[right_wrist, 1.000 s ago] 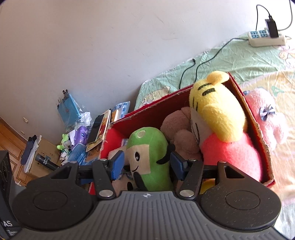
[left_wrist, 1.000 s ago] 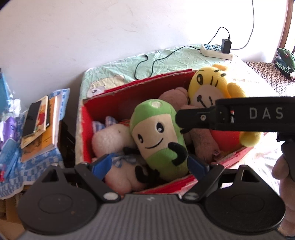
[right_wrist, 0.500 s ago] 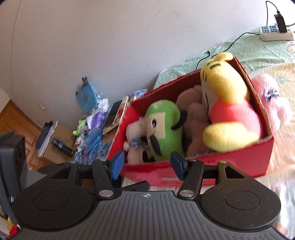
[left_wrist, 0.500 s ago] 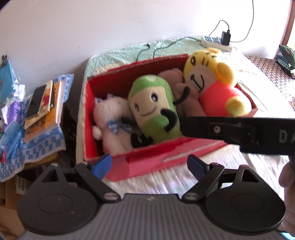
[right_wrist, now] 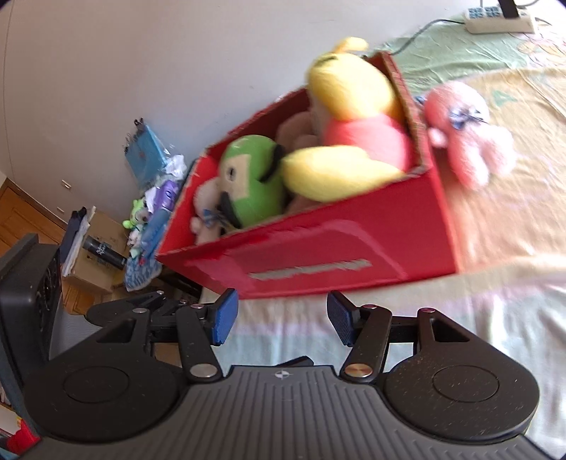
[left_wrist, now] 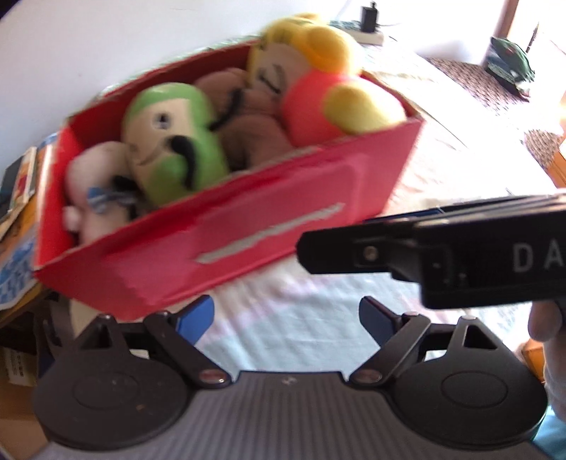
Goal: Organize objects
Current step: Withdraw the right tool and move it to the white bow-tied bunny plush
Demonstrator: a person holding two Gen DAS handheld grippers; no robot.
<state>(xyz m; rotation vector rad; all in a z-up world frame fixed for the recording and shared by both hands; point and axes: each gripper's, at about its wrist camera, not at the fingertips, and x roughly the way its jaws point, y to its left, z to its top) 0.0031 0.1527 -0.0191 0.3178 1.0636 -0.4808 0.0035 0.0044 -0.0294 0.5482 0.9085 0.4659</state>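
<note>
A red cardboard box (left_wrist: 290, 212) (right_wrist: 353, 247) sits on the bed, packed with plush toys: a green one (left_wrist: 173, 141) (right_wrist: 251, 184), a yellow-and-red one (left_wrist: 329, 92) (right_wrist: 353, 124), a brown one (left_wrist: 247, 116) and a white one (left_wrist: 92, 184). A pink plush (right_wrist: 467, 131) lies on the bed outside the box's right wall. My left gripper (left_wrist: 286, 318) is open and empty, in front of the box. My right gripper (right_wrist: 279, 318) is also open and empty, short of the box's front wall. Seen in the left wrist view, the right gripper's body (left_wrist: 460, 244) crosses from the right.
The bed sheet (right_wrist: 460, 336) spreads in front of and right of the box. A power strip (right_wrist: 498, 17) with cables lies at the bed's far end. Books and clutter (right_wrist: 152, 198) are piled left of the bed by the wall. A hand (left_wrist: 552, 339) shows at the right edge.
Both grippers have drawn back from above the box, so its front wall now shows. The green plush stays in the box. Both stay open.
</note>
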